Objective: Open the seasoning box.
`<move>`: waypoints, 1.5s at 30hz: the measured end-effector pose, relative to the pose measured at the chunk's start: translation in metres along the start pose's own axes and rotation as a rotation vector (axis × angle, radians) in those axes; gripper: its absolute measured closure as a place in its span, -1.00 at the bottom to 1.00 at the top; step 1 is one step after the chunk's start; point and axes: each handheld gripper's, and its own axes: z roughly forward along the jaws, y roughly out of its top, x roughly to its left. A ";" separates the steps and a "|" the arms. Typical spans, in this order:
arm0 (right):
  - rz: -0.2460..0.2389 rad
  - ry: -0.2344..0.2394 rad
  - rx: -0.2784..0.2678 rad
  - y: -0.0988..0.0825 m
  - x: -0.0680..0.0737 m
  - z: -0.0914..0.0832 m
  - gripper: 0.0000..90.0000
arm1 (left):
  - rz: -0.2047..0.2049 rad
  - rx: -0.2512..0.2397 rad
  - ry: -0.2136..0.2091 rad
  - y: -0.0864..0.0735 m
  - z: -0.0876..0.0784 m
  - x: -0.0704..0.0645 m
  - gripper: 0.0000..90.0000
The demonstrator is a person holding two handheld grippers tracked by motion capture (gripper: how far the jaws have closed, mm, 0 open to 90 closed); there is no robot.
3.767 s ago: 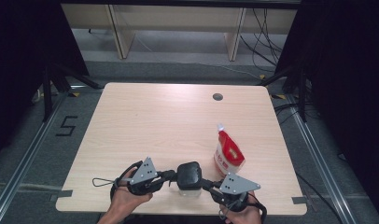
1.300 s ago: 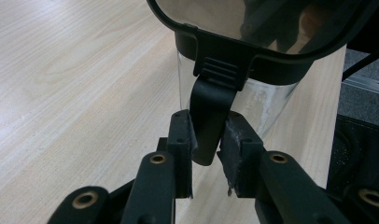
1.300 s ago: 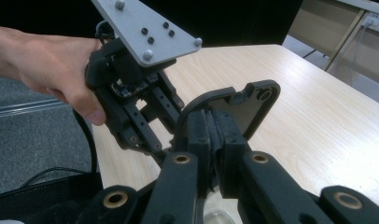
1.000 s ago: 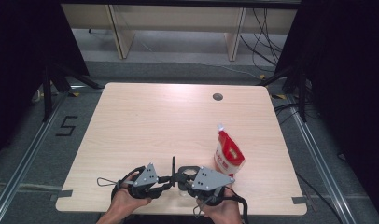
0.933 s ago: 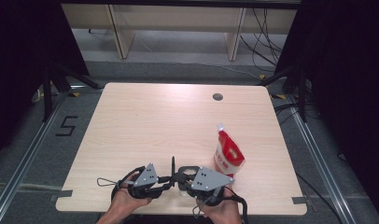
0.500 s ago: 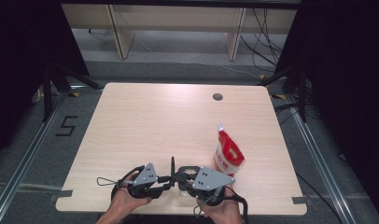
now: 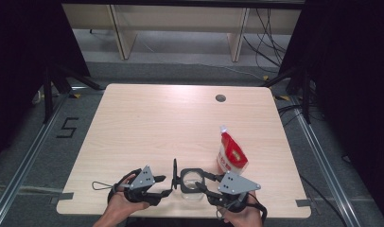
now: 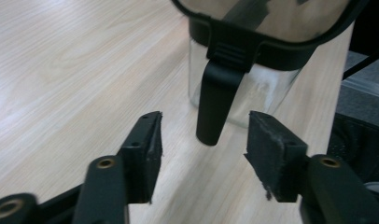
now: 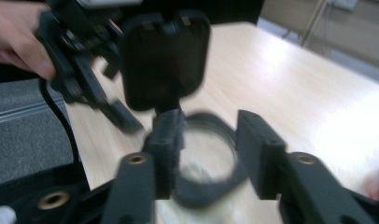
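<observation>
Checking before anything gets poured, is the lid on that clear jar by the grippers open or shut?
Open. The black lid stands flipped up on edge beside the clear jar, whose round mouth is uncovered.

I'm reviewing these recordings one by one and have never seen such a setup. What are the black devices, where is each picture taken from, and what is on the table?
A person sits at a wooden table and holds a hand-held two-jaw gripper in each hand. The high view looks down from above: the left gripper and the right gripper meet at a clear jar with a black hinged lid that stands open. A red-and-white spouted pouch stands beside it, apart. The other two pictures come from cameras riding on each gripper. In the left gripper view the jar's black latch tab hangs between the open jaws, untouched. The right gripper view is blurred; its jaws sit over the jar's rim, with no grip that I can see. Both grippers' jaws have just been opening.
</observation>
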 end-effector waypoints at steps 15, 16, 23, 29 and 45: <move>0.118 -0.086 0.041 -0.038 -0.011 -0.039 0.01 | -0.060 0.001 0.037 -0.008 -0.013 -0.003 -0.35; 0.118 -0.086 0.041 -0.038 -0.011 -0.039 0.01 | -0.060 0.001 0.037 -0.008 -0.013 -0.003 -0.36; 0.182 -0.153 0.065 -0.057 -0.025 -0.056 -0.11 | -0.084 0.010 0.035 -0.010 -0.016 -0.007 -0.42; 0.222 -0.206 0.063 -0.067 -0.033 -0.063 -0.20 | -0.103 0.000 0.036 -0.010 -0.019 -0.010 -0.43; 0.276 -0.253 0.036 -0.076 -0.046 -0.057 -0.63 | -0.100 0.043 0.029 -0.012 -0.019 -0.014 -0.43</move>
